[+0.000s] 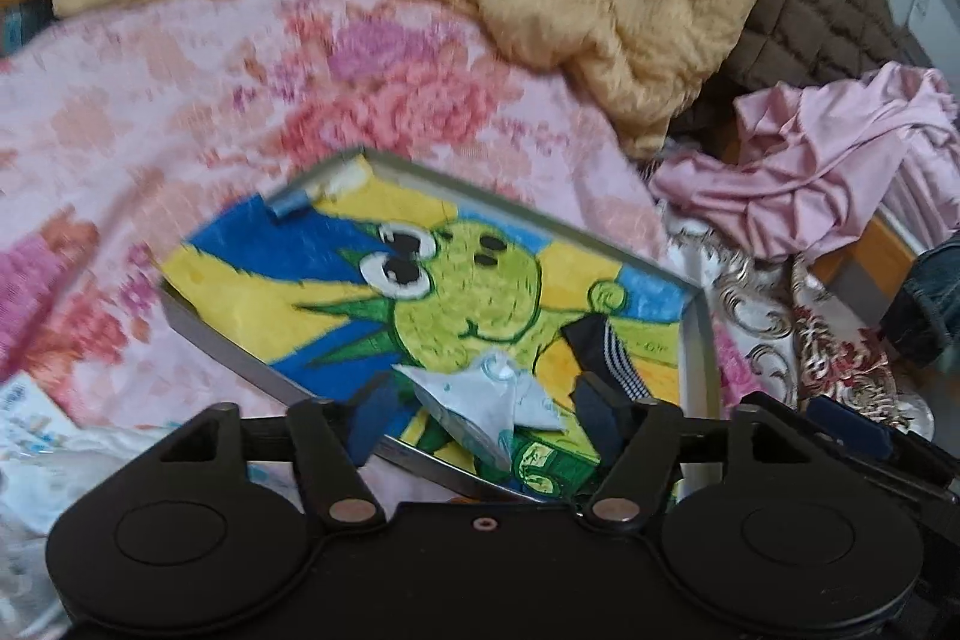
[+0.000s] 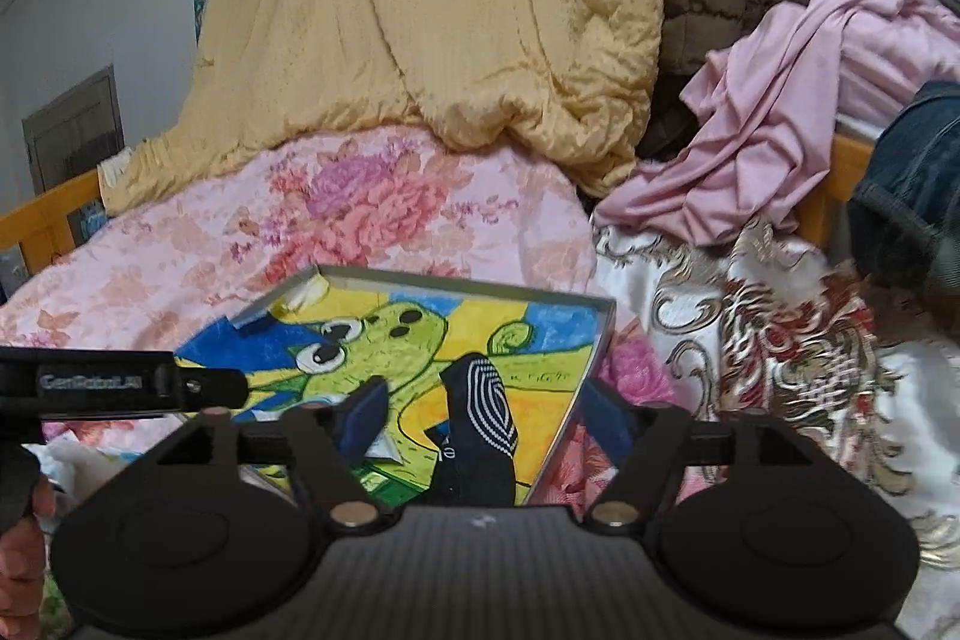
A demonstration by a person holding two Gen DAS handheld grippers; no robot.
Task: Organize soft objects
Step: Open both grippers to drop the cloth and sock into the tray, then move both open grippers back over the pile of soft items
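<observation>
The left gripper (image 1: 486, 418) stands released above a white packet (image 1: 480, 394) at lower centre. The right gripper (image 2: 480, 424), also released, frames a dark striped sock (image 2: 480, 430) lying in the tray (image 2: 603, 334), long axis running up the frame.

Open tray (image 2: 603, 334) floor beyond the sock (image 2: 480, 430); yellow quilt (image 2: 432, 10) heaped behind.

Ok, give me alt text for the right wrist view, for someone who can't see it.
The open right gripper hovers over a shallow grey tray lined with a cartoon frog towel, where a dark striped sock lies between the jaws, ungripped. The tray sits on a pink floral blanket, with a yellow quilt and a pink garment heaped behind.
</observation>
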